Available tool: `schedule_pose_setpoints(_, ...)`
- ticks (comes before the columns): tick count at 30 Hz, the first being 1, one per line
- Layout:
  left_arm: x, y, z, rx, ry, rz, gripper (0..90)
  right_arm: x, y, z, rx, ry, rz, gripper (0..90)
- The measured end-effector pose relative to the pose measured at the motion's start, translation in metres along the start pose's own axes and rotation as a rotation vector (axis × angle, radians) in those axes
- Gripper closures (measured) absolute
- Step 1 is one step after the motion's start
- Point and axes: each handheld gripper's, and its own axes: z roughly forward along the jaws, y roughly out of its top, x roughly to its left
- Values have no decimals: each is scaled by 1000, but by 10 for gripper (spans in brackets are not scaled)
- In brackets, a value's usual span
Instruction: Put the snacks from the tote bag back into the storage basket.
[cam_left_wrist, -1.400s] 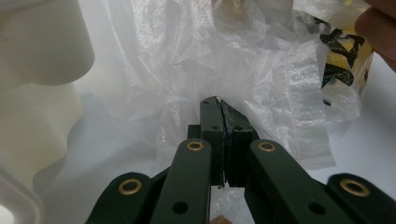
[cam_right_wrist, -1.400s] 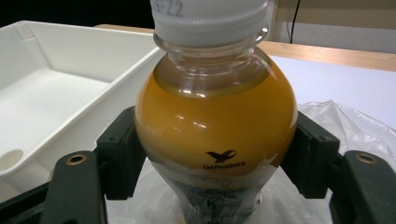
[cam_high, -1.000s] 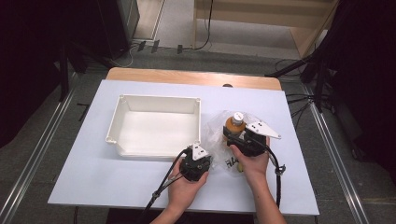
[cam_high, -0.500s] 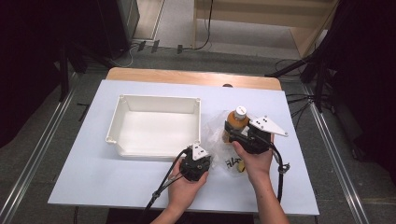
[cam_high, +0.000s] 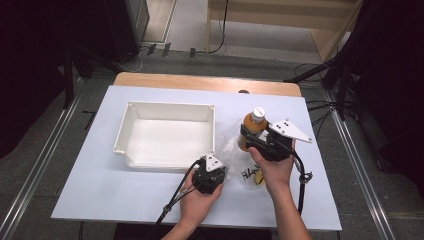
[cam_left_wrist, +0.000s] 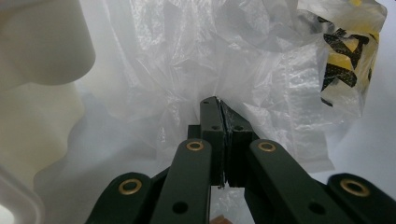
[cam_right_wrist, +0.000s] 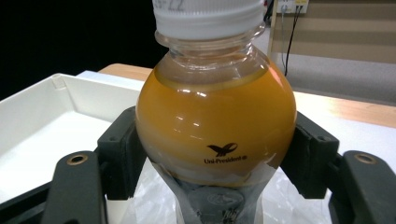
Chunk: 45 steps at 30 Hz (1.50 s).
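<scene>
The bottle (cam_high: 252, 128) of orange drink stands upright with its white cap on top, its long axis vertical, and its lower body still sits inside the mouth of the clear plastic bag (cam_high: 239, 159) — so the way out is straight up along that axis. In the right gripper view the round shoulder (cam_right_wrist: 215, 135) fills the gap between the two black jaws, one pad pressed on each side, the jaws standing wide around it; the bottle rises directly ahead of the right gripper (cam_high: 256, 141), which has it firmly. The left gripper (cam_high: 216, 168) lies lower and to the left, just beside the near right corner of the white tray (cam_high: 131, 112); its jaws are closed tight on a fold of the bag's film (cam_left_wrist: 219, 116), pinning the bag to the table (cam_high: 90, 185). The right hand is plainly the nearer one to the bottle — the tray lies just to the bottle's left, likely where it goes next.
</scene>
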Motion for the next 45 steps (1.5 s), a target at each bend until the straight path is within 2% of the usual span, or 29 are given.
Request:
schedule_pose_setpoints(6,0,0,-1,-3,-4,6,887,2,4,0,-6,1,1,320)
schedule_pose_setpoints(10,-1,-1,-4,-36,-5,10,812,4,4,1,-4,5,0,320)
schedule_pose_setpoints(14,0,-3,-8,-60,-64,18,683,6,5,2,-5,9,-5,319)
schedule_pose_setpoints(17,3,-4,-13,-73,-104,0,580,7,7,2,-6,10,-4,320)
schedule_pose_setpoints(19,3,-5,-15,-81,-113,-5,527,8,9,2,-13,9,-6,320)
schedule_pose_setpoints(21,6,-7,-21,-103,-152,-30,476,10,10,2,-12,12,-10,320)
schedule_pose_setpoints(22,7,-8,-24,-108,-153,-28,446,10,10,3,-14,11,-14,319)
schedule_pose_setpoints(29,12,-17,-43,-152,-129,-10,314,14,10,5,-16,20,-10,319)
schedule_pose_setpoints(33,16,-22,-54,-175,-83,36,217,17,11,7,-17,27,-11,319)
schedule_pose_setpoints(35,20,-23,-58,-178,-77,47,190,17,11,8,-15,26,-11,319)
schedule_pose_setpoints(39,28,-26,-64,-186,-65,35,168,20,11,11,-9,32,-9,319)
schedule_pose_setpoints(41,31,-27,-67,-190,-45,39,164,22,11,12,-11,33,-10,319)
schedule_pose_setpoints(43,36,-28,-71,-186,-14,66,148,24,12,13,-7,36,-23,319)
schedule_pose_setpoints(45,42,-31,-76,-186,5,66,142,25,13,13,-6,37,-21,319)
